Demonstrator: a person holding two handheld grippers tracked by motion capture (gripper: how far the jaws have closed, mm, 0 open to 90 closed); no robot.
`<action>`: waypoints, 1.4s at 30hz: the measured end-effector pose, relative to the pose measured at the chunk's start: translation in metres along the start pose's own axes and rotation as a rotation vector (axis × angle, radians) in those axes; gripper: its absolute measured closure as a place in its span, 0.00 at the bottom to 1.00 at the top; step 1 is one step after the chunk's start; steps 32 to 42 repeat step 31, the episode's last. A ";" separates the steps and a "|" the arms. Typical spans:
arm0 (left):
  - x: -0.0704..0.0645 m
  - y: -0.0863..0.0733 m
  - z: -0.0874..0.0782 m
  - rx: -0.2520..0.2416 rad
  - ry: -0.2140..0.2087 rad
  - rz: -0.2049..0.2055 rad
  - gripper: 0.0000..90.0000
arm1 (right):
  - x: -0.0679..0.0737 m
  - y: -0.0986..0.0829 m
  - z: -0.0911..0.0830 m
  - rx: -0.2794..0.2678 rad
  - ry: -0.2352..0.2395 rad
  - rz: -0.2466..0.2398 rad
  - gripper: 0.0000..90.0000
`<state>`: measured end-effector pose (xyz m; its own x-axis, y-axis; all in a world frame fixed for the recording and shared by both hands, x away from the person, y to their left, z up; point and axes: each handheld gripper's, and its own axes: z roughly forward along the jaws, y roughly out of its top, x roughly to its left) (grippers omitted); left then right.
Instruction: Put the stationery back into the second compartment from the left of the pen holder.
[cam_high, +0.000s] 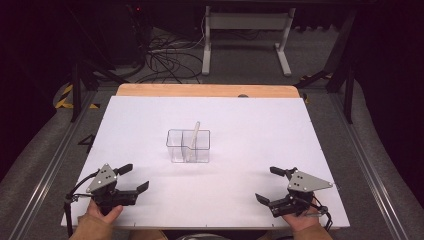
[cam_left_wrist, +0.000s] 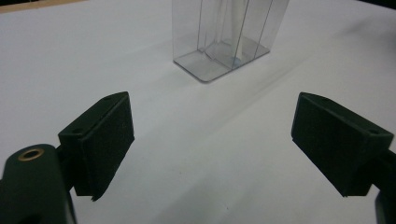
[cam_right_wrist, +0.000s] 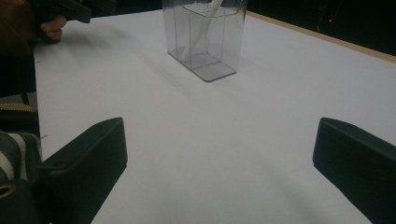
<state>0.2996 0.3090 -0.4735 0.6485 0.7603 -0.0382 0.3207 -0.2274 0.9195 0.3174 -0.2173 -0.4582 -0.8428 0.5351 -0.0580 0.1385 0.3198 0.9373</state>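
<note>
Nearest to me, my left hand-held gripper (cam_high: 134, 178) rests low at the near left of the worktop (cam_high: 250, 120), jaws spread wide with nothing between them; in the left gripper view both pads frame bare white surface. My right hand-held gripper (cam_high: 274, 185) sits at the near right in the same condition, wide open and holding nothing.

Between and beyond them, well apart from both, the clear plastic organizer (cam_high: 188, 145) stands upright near the middle of the worktop. It has inner partitions, and a pale, slim utensil (cam_high: 194, 135) leans in one compartment with its top poking above the rim. I cannot tell what kind of utensil it is.

My worry is that the organizer looks light and tall for its footprint. If I come in low and clip a wall with a jaw, I judge it could slide or tip and spill the utensil. Pinching the transparent walls is also risky, since the edges are hard to read in the gripper views. Pulling the utensil out at an angle could drag the container along.

Room is generous: bare white surface on every side. The wooden far edge (cam_high: 207, 90) lies well beyond the organizer, and both side edges are distant.
</note>
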 end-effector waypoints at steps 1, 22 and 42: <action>-0.001 0.000 -0.001 -0.002 0.006 0.009 0.16 | 0.000 0.000 0.000 -0.001 0.000 0.001 0.04; -0.004 0.002 -0.006 -0.028 0.022 0.027 0.15 | 0.000 0.000 0.000 0.001 0.003 0.005 0.04; -0.003 0.003 -0.007 -0.032 0.007 -0.012 0.14 | 0.000 0.000 0.000 0.001 0.001 0.007 0.04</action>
